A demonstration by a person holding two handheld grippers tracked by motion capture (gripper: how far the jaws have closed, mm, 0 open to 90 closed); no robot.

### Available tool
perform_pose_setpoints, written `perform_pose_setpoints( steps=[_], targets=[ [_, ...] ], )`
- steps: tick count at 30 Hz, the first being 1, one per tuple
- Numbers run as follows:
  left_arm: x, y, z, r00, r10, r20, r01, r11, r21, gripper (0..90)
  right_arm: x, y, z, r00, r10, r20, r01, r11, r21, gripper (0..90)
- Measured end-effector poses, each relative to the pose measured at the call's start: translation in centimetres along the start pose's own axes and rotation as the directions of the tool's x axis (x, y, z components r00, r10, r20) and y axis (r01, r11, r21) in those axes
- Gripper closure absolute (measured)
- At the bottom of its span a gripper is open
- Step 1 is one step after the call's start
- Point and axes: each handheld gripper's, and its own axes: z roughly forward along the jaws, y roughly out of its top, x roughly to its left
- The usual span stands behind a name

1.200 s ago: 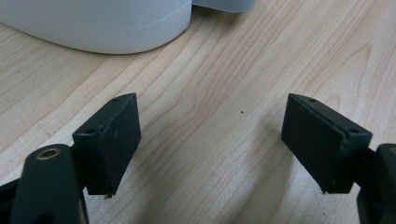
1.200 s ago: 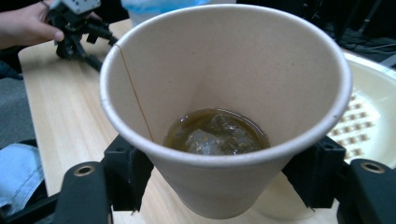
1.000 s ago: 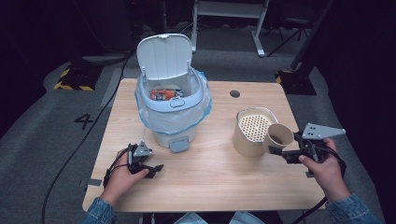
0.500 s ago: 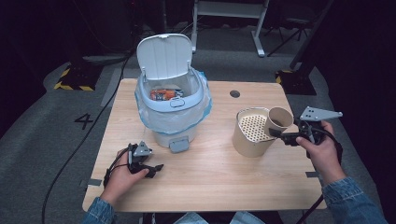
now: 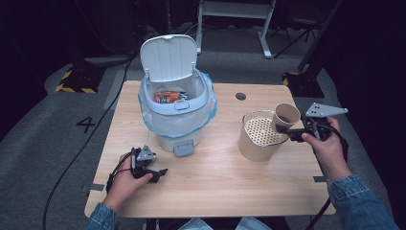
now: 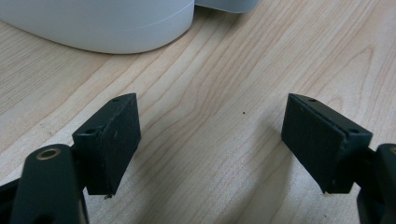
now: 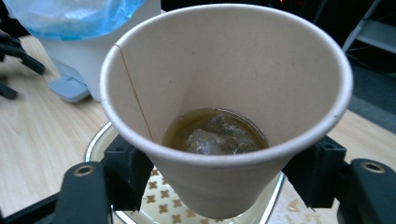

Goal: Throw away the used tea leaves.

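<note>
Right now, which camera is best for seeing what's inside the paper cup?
The right gripper view: it looks straight down into the paper cup, showing a tea bag in brownish liquid. The high view shows the cup small, over the strainer container, its inside dark. The left gripper view shows bare table.

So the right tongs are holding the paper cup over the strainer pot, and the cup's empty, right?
Not quite. The right tongs do hold the paper cup over the strainer pot, but the cup is not empty: the right gripper view shows brownish liquid and a tea bag at its bottom.
</note>
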Motion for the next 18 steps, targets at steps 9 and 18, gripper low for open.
perform_pose_setpoints(
  steps=[9,18],
  targets=[
    [0.01,-0.01,-0.01,1.0,0.0,0.0,0.0,1.0,0.0,20.2,-0.2,0.33,0.5,0.9804,-0.179,0.084,0.175,0.983,0.047,32.1],
    [0.01,-0.01,-0.01,1.0,-0.001,0.0,0.001,1.0,0.0,20.2,0.37,0.87,0.92,0.9061,-0.389,0.167,0.375,0.921,0.108,32.3]
  ],
)
